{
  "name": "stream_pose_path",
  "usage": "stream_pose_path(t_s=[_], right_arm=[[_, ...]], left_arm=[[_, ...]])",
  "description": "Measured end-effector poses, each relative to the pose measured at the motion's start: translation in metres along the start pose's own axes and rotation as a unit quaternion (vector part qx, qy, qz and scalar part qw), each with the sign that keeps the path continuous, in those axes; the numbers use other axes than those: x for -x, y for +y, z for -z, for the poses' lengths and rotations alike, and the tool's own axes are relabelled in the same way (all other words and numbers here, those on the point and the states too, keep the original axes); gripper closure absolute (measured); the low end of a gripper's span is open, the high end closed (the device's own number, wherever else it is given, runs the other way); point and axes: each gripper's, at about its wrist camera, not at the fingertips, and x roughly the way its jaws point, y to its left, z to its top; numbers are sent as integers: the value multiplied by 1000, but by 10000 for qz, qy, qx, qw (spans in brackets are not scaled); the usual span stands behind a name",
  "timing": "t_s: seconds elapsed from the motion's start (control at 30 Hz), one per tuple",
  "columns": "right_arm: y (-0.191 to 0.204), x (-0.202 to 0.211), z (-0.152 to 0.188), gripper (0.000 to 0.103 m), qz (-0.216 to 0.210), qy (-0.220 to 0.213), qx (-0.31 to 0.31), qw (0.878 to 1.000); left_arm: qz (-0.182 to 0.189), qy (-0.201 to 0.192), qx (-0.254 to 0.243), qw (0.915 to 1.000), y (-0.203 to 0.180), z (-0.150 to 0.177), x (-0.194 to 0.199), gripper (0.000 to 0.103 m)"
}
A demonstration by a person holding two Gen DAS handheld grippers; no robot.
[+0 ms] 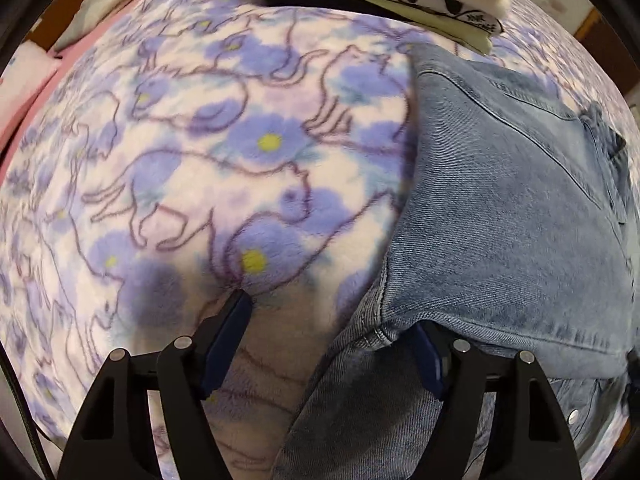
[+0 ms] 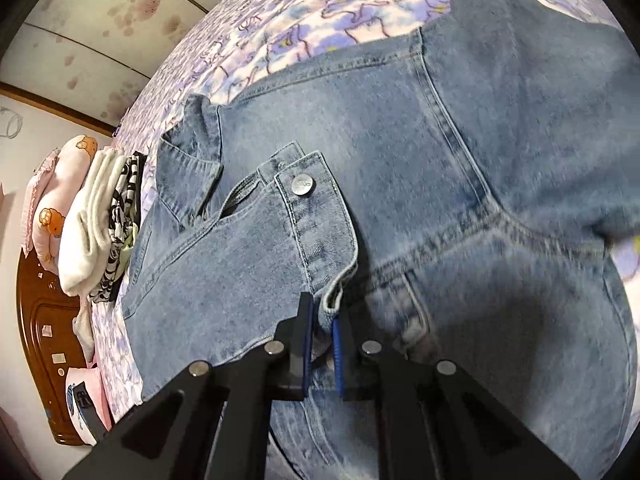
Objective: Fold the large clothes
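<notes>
right gripper pinches denim jacket hem.

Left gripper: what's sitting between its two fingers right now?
In the left wrist view, the left gripper stands open over the floral blanket; the denim jacket edge crosses the gap beside the right-hand finger, with nothing gripped.

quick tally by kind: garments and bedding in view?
Blue denim jacket, spread out: 1
Folded garments in the stack (cream white, black-and-white patterned, pale green): 3
Purple floral fleece blanket: 1
Pink cartoon-print pillow: 1
Total: 6
</notes>
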Motion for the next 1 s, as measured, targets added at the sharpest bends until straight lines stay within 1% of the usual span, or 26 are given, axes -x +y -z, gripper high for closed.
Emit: stream_pose_path(t_s=[0.07, 0.1, 0.17, 0.2, 0.27, 0.4, 0.47, 0.53, 0.57, 0.63, 0.7, 0.77, 0.8, 0.87, 1.0], right_arm=[[0, 0, 6, 95, 93, -20, 24, 10000], [0, 0, 8, 95, 125, -29, 28, 9999], [-1, -2, 11, 95, 215, -57, 23, 9998], [-1, -4, 12, 95, 278, -67, 29, 9996], [0, -6, 13, 95, 376, -109, 103, 9992], [11, -9, 14, 95, 678, -330, 615, 9953], [14, -11, 14, 96, 794, -374, 731, 9935], [12, -12, 11, 96, 816, -489, 656, 9933], [12, -11, 11, 96, 819, -546, 647, 9930], [15, -12, 8, 96, 900, -677, 756, 9908], [19, -14, 5, 96, 990, -720, 844, 9889], [21, -16, 2, 96, 1059, -739, 781, 9885], [22, -17, 2, 96, 1128, -726, 741, 9882], [27, -15, 1, 95, 1270, -722, 779, 9862], [40, 2, 8, 94, 1415, -920, 848, 9820]], left_arm=[[-18, -22, -51, 10000, 5, 1, 0, 29], [-14, -10, -71, 10000, 1, 5, 2, 29], [28, 70, -44, 10000, 1, 4, 0, 29], [34, 94, -33, 9999, -5, 11, -1, 29], [54, 125, -101, 9999, -3, 8, -3, 30], [138, 137, -152, 9997, 1, 9, -5, 30], [146, 147, -162, 9997, 4, 9, -6, 29], [139, 153, -229, 9995, 5, 11, -5, 29], [125, 146, -265, 9995, -1, 13, -7, 29], [136, 140, -349, 9992, -8, 14, -9, 29], [193, 154, -371, 9990, -12, 14, -11, 29], [235, 197, -380, 9988, -12, 13, -11, 30], [242, 235, -409, 9986, -11, 13, -10, 30], [261, 294, -536, 9978, -14, 14, -4, 36], [383, 482, -766, 9952, -17, 21, 15, 37]])
